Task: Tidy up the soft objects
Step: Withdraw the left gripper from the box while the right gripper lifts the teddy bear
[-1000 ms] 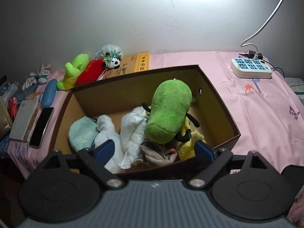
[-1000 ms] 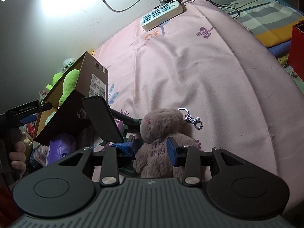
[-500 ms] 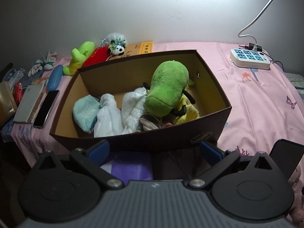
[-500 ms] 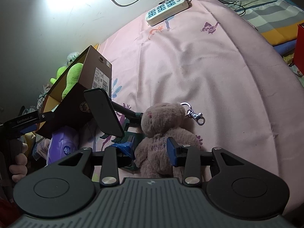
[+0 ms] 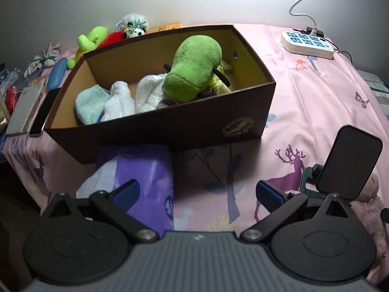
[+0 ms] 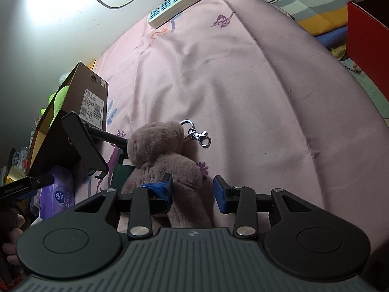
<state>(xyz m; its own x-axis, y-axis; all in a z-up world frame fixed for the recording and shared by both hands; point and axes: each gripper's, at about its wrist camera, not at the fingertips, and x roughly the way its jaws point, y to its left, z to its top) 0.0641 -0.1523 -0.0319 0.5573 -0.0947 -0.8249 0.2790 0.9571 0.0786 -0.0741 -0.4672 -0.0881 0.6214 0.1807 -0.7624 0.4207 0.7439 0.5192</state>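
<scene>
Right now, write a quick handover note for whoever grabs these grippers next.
Left gripper: open, empty, above the purple tissue pack before the brown box.
Right gripper: open, straddling the pink bear on the bed, not clamped.
Done: green plush and pale cloths in the box.
Left: grip the bear, box it; toys behind the box probably follow.

The tool (image 6: 14, 189) at the left edge of the right wrist view has small white letters that look like "GenRobot.AI". The brown box (image 5: 170, 126) has a round gold badge (image 5: 238, 127) on its front, but the words in it are too small to read. A white sticker (image 6: 93, 107) with a barcode sits on the box end, also too small. The purple tissue pack (image 5: 148, 182) shows a round blue logo (image 5: 169, 205), not readable.
</scene>
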